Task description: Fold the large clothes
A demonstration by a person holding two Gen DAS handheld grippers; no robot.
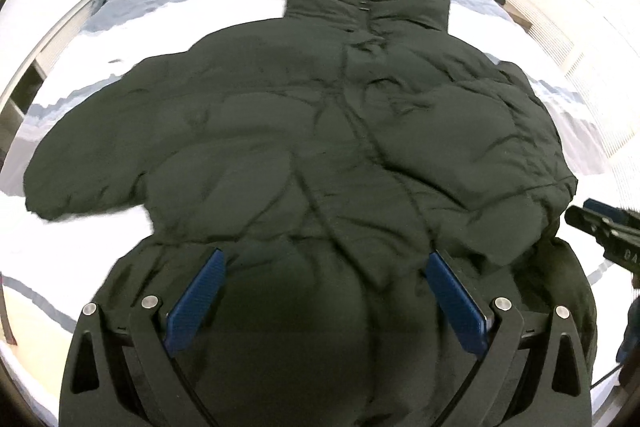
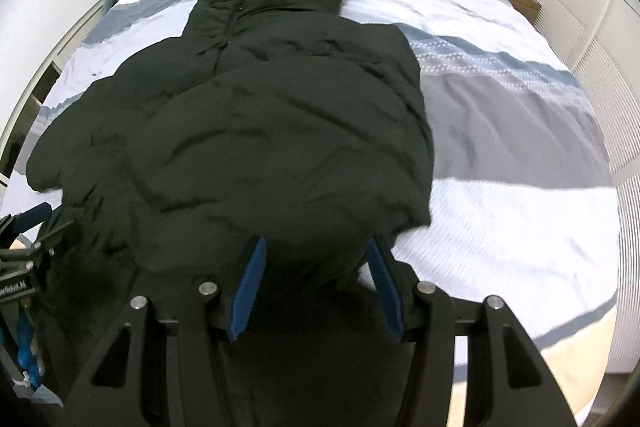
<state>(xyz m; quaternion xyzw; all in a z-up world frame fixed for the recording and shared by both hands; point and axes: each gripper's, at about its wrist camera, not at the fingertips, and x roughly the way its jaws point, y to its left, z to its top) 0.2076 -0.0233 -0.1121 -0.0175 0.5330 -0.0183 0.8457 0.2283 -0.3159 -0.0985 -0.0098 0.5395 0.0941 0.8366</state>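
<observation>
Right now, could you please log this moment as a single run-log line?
stage: fold underway | dark green puffer jacket: flat on striped bed, right sleeve folded in, left sleeve out | left hand-held gripper: open at hem | right hand-held gripper: open at hem

The left gripper (image 1: 324, 259) points toward twelve o'clock, its two blue-padded fingers (image 1: 196, 303) spread wide apart, with nothing held between them. The right gripper (image 2: 316, 247) also points toward twelve o'clock, its blue fingers (image 2: 248, 291) parted, though less widely, and nothing pinched. In the left wrist view the right gripper (image 1: 576, 217) shows at three o'clock; in the right wrist view the left gripper (image 2: 40, 211) sits at nine o'clock.
</observation>
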